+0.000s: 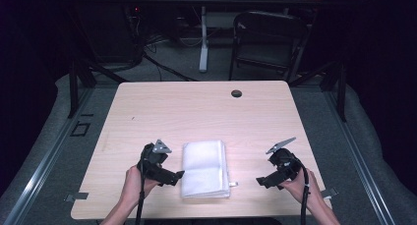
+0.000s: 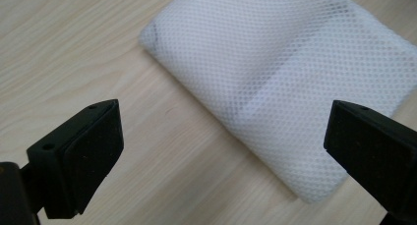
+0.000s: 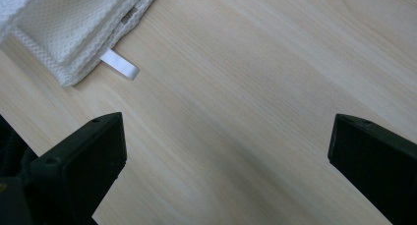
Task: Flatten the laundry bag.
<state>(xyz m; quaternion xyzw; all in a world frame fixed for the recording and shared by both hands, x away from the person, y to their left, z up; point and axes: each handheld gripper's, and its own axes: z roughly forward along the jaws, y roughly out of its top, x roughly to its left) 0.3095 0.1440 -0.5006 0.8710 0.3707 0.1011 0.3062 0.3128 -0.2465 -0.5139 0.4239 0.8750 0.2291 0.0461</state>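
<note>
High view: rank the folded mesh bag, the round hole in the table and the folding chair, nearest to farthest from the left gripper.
From the left gripper:
1. Folded white mesh bag, right beside its jaw tips, mid-table near the front edge.
2. Round dark hole, near the table's far edge, right of centre.
3. Black folding chair, on the floor beyond the table's far edge.

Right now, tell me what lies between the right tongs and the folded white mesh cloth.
Only bare light wood table: in the high view the right tongs stand apart from the folded white mesh cloth, with its small white tab poking out.
</note>
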